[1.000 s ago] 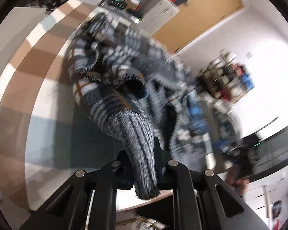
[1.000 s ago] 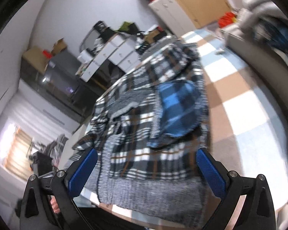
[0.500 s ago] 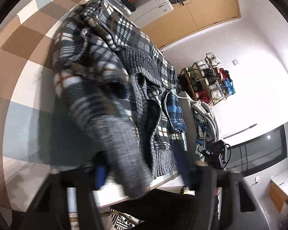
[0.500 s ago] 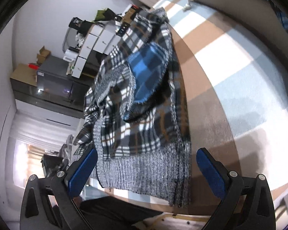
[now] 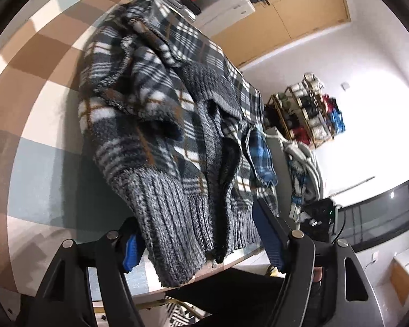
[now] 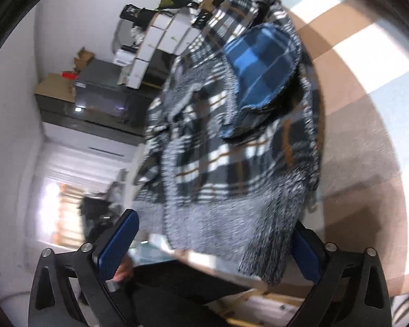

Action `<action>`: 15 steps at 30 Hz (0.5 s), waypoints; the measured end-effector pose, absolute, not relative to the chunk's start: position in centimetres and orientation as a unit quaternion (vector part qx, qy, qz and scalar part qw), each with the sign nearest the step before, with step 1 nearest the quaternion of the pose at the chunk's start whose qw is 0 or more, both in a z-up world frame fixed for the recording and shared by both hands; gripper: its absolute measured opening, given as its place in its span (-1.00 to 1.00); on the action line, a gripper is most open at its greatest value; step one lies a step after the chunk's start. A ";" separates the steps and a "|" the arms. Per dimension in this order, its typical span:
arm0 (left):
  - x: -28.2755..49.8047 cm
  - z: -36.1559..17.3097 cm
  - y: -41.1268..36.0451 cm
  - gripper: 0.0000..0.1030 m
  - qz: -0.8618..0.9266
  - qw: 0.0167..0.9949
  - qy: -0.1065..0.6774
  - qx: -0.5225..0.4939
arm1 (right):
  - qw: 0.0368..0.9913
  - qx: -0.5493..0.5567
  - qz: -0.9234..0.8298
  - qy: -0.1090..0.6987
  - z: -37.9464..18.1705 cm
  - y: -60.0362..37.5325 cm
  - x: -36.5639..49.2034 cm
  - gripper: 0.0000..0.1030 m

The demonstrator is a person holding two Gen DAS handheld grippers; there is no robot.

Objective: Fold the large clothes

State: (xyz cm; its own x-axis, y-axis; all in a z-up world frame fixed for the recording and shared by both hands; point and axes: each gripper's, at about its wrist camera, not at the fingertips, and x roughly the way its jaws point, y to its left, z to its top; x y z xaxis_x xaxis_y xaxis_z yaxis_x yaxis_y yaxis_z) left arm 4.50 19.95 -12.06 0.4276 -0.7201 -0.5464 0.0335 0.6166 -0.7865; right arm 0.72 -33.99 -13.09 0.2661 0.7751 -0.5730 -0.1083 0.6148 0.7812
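Plaid jacket [image 5: 155, 125] lies bunched on the checked counter [image 5: 35, 163], its ribbed hem at the near edge. Left tool [image 5: 201, 234] has just been opening, cuff loose between its fingers; right tool [image 6: 212, 242], wide, has been narrowing around the hem.

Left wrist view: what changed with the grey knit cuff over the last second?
The left gripper let go: its jaws have just been opening, and the grey ribbed knit cuff of the plaid fleece jacket now lies loose between them. The right gripper dropped toward the hem, its jaws closing slightly. The jacket stays on the checked tablecloth.
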 end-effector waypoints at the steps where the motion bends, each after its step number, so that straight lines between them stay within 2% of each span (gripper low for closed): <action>1: 4.5 -12.3 20.3 0.31 -0.238 0.764 0.475 -0.367 | 0.735 0.303 0.294 0.530 -13.2 -33.7 0.9 0.42; 2: 4.6 -12.5 20.6 0.31 -0.230 0.763 0.478 -0.370 | 0.743 0.282 0.281 0.538 -13.3 -33.2 1.0 -0.10; 4: 4.5 -12.8 21.4 0.31 -0.222 0.758 0.478 -0.383 | 0.752 0.260 0.265 0.544 -13.5 -32.9 0.9 -0.64; 7: 4.4 -13.1 21.9 0.31 -0.215 0.756 0.486 -0.382 | 0.763 0.266 0.273 0.522 -13.0 -33.3 0.6 -0.76; 11: 4.6 -14.3 21.4 0.30 -0.207 0.732 0.530 -0.375 | 0.772 0.295 0.288 0.483 -11.4 -34.5 0.4 -0.77; 15: 3.8 -12.5 21.9 0.31 -0.261 0.734 0.479 -0.405 | 0.755 0.312 0.337 0.467 -10.7 -34.3 0.3 -0.73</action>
State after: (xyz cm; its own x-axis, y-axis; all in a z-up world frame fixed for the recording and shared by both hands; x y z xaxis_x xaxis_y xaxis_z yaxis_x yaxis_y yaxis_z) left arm 3.80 21.90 -12.54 0.4041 -0.7713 -0.4918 -0.0050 0.5358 -0.8444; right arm 0.29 -34.34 -10.70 0.3356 0.8014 -0.4952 -0.2173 0.5773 0.7871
